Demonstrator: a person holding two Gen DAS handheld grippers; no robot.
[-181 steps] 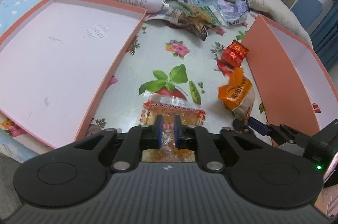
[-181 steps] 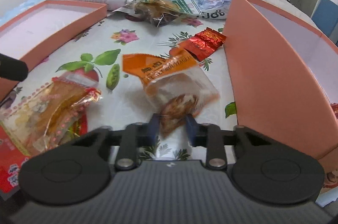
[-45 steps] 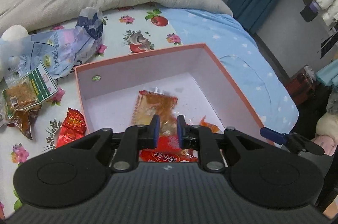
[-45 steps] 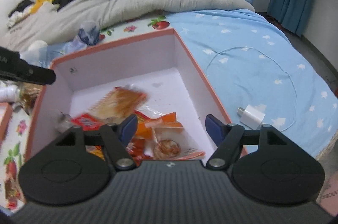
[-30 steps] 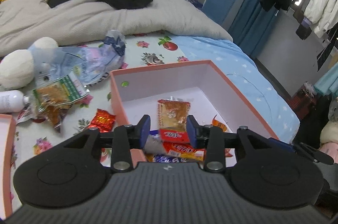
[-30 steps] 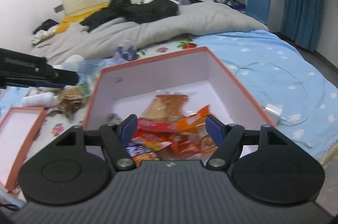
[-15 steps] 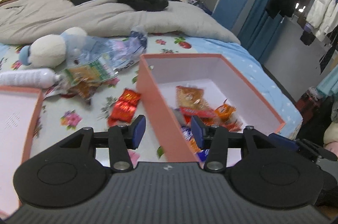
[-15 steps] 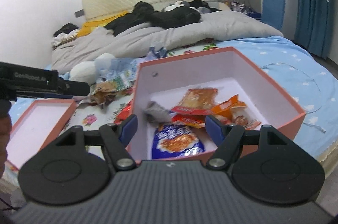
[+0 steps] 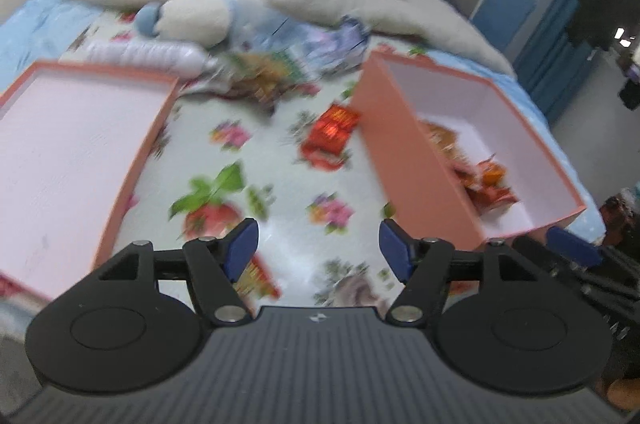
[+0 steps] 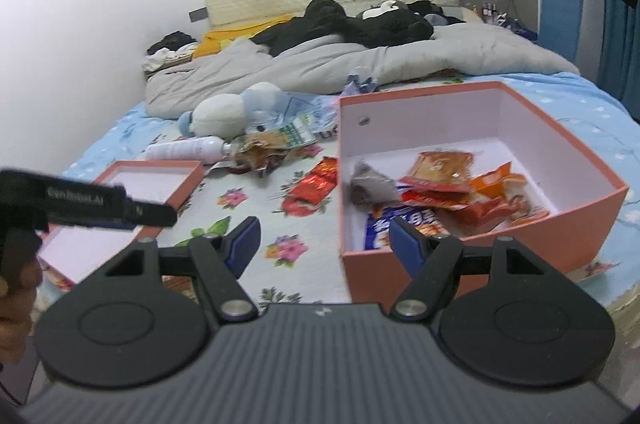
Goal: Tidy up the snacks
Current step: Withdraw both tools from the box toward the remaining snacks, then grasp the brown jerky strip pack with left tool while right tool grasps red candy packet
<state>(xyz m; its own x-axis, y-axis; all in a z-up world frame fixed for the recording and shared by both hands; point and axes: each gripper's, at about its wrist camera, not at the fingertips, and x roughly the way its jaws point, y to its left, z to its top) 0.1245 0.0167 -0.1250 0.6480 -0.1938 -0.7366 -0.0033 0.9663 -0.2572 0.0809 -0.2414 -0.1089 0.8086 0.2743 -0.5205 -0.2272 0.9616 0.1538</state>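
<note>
The left gripper [image 9: 318, 248] has its blue-padded fingers [image 9: 240, 246] spread wide, having just been opening, with nothing between them but the flowered bed sheet [image 9: 280, 160] below. The right gripper [image 10: 324, 244] is likewise parted and empty, hovering at the near corner of the deep salmon-pink cardboard box [image 10: 436, 268], where several snack packets [image 10: 440, 184] already lie. The step in hand looks like fetching the next loose snack. The shiny red foil packet [image 9: 334, 126] lies on the sheet just beside the box's outer wall, the nearest candidate. To do it well, bring the left fingers down straddling the packet across its narrow width, pinch the crinkled foil without catching the sheet, then lift clear of the wall. More wrappers [image 9: 260, 84] lie farther back by the white bottle [image 9: 140, 54], and the shallow salmon-pink lid [image 9: 72, 144] sits to the left.
</note>
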